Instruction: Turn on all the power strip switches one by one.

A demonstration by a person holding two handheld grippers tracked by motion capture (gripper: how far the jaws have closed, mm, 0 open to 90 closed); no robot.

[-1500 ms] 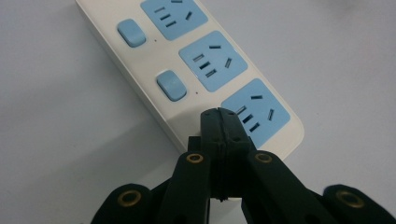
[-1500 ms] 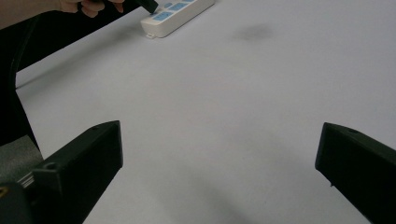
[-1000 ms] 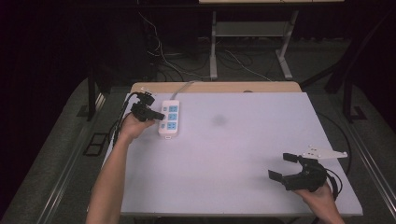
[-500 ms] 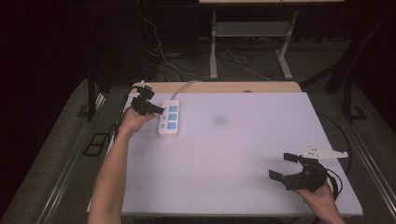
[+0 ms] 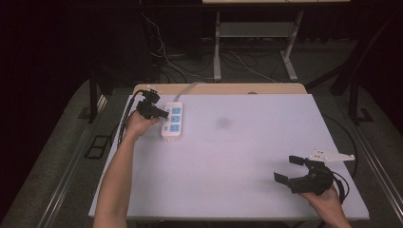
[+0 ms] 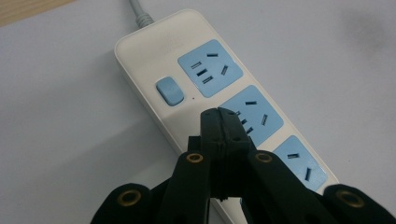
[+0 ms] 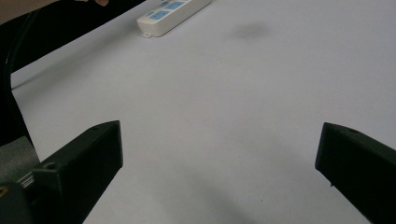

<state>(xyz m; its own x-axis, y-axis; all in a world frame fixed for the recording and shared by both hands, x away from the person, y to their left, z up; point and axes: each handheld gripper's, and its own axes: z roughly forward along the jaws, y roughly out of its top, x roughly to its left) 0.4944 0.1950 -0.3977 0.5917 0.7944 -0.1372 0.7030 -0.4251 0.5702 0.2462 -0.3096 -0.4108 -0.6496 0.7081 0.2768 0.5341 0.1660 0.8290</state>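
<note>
With its jaws pressed together on nothing, the left tongs (image 6: 224,122) hover over the white plastic power strip with blue sockets (image 5: 172,119) at the far left of the pale worktop (image 5: 237,161), probably to press its blue switch (image 6: 169,90); the right tongs (image 5: 291,169) wait open, near right.

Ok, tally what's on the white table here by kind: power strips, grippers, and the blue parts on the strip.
Power strip: 1
Grippers: 2, the left gripper with jaws shut over the strip, the right gripper with jaws open
Blue socket panels on the strip: 3
Blue switch on the strip: 1
Total: 3 separate things, with 4 blue parts on the strip
</note>
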